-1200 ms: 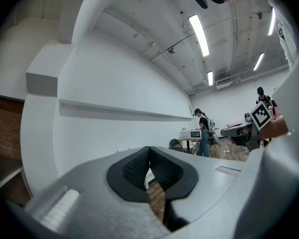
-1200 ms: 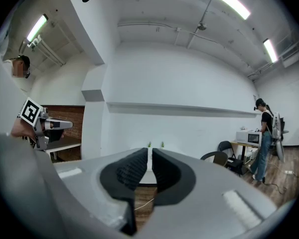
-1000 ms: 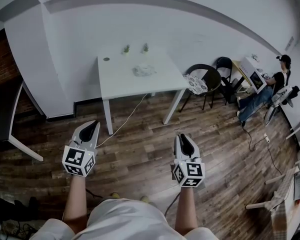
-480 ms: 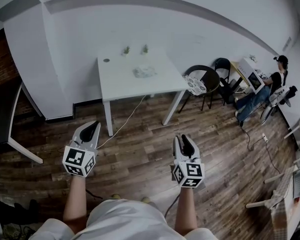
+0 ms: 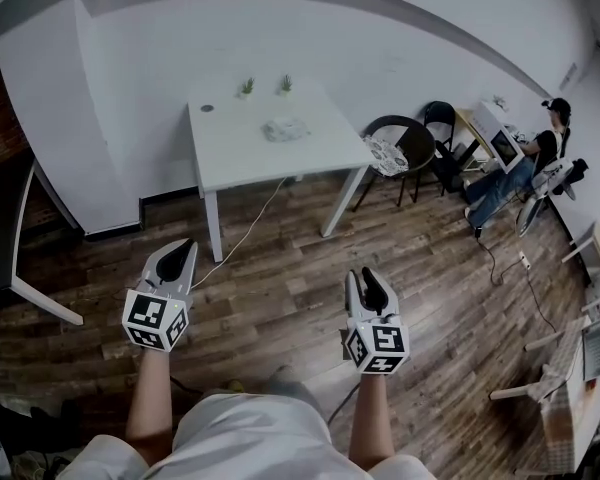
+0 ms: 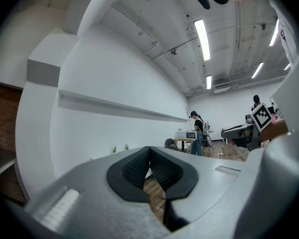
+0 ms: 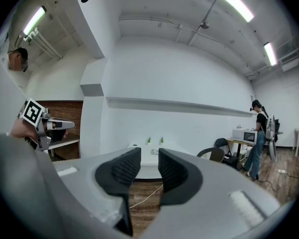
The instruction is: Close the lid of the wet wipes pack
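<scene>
The wet wipes pack lies on a white table across the room, far ahead of both grippers. In the right gripper view the pack is a small pale shape seen through the gap between the jaws. Its lid is too small to make out. My left gripper is held over the wooden floor with its pads meeting at the tips and nothing between them. My right gripper has just been opening; its pads now stand apart around empty air.
Two small potted plants stand at the table's back edge. A black chair is beside the table on the right, and a person sits at a desk further right. A cable runs over the floor.
In the head view the table and room have shifted slightly up and to the left. Both grippers keep about the same places in the picture.
</scene>
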The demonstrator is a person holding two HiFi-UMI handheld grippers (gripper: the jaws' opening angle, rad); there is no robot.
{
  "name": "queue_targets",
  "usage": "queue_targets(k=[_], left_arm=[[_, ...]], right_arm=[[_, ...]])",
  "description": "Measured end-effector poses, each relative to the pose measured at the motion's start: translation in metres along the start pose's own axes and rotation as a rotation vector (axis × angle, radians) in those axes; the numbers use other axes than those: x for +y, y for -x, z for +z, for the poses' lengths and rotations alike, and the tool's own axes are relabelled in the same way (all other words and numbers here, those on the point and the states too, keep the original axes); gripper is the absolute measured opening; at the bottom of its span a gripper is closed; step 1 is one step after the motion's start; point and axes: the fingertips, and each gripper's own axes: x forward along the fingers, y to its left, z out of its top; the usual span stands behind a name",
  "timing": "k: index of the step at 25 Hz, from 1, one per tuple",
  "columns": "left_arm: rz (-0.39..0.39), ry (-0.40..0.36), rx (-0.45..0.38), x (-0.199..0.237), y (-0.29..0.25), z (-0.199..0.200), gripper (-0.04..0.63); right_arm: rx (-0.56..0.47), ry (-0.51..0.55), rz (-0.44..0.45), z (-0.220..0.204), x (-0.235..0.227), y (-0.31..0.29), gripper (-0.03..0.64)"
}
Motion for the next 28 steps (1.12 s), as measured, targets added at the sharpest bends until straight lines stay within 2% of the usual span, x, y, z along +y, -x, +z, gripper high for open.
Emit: queue_targets(k=[10, 19, 28], left_arm=[[-0.024, -0.008, 0.013, 0.009, -0.055, -0.007, 0.006], [-0.024, -0.025, 0.048, 0.027, -0.143, -0.017, 0.006], [-0.008, -0.03, 0.075, 0.034, -0.246, -0.017, 0.006]], right_arm=[[0.006, -0.004, -0.004, -0.004, -0.022, -0.047, 0.115], [0.019, -0.039, 0.004, -0.013, -0.064, -0.131, 0.115], [0.041, -0.062, 0.022, -0.01, -0.132, -0.217, 0.115]])
